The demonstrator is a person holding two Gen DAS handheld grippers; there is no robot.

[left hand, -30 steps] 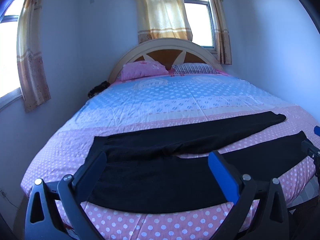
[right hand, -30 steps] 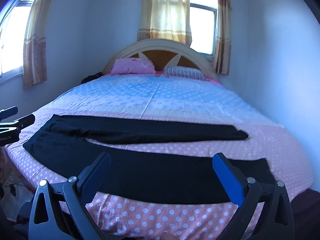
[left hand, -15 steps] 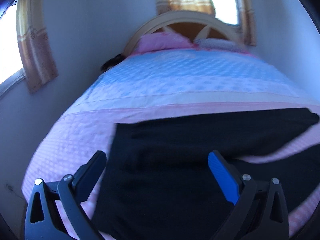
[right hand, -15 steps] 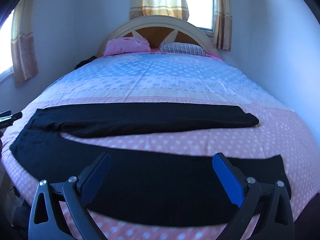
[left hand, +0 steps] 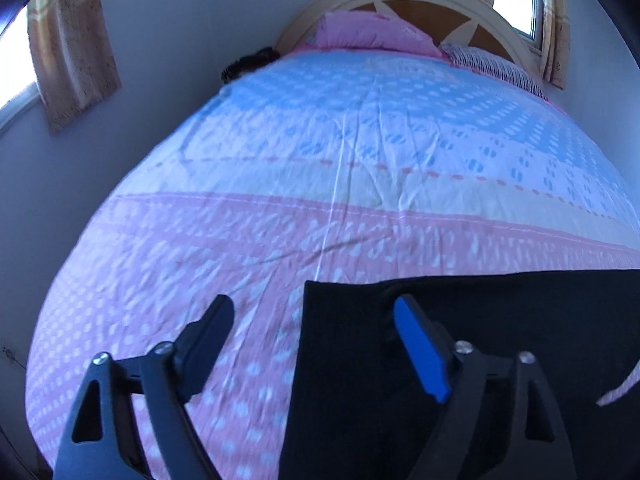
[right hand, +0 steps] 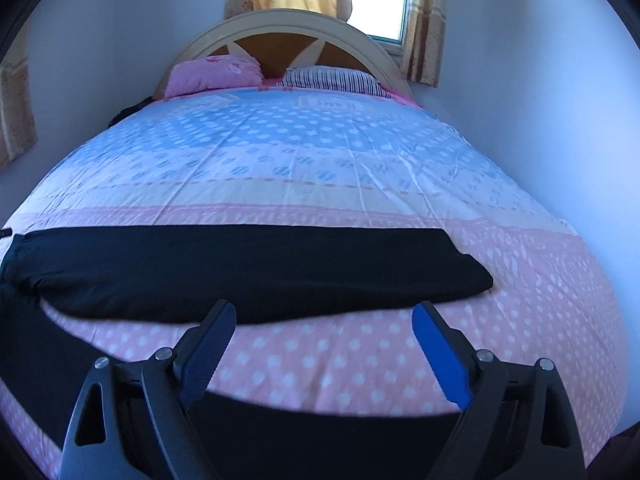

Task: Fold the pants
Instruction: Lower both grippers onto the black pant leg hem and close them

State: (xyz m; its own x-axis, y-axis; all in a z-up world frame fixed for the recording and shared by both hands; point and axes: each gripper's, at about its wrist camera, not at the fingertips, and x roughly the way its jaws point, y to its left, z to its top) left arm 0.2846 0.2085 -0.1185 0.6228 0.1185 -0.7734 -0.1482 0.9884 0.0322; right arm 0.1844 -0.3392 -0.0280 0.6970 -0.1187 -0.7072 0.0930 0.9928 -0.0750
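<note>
Black pants [right hand: 248,268] lie spread flat across the near part of the bed, legs apart. In the left wrist view the waist end of the pants [left hand: 500,320] fills the lower right. My left gripper [left hand: 316,312] is open just above that waist's far-left corner, one finger over the pink sheet, the blue-padded one over the cloth. In the right wrist view the far leg runs left to right and the near leg [right hand: 320,436] passes under the fingers. My right gripper [right hand: 324,320] is open, low over the pink gap between the legs.
The bed [right hand: 320,152] has a pink and blue dotted sheet, with a pink pillow [right hand: 214,72] and a striped pillow [right hand: 332,78] at the curved headboard. Walls stand close on both sides. A dark item [left hand: 250,62] lies at the bed's far left corner.
Both grippers have dropped toward the bed and moved in. The left one has swung left to the waist corner. The right one has advanced past the near leg. Both remain open.
</note>
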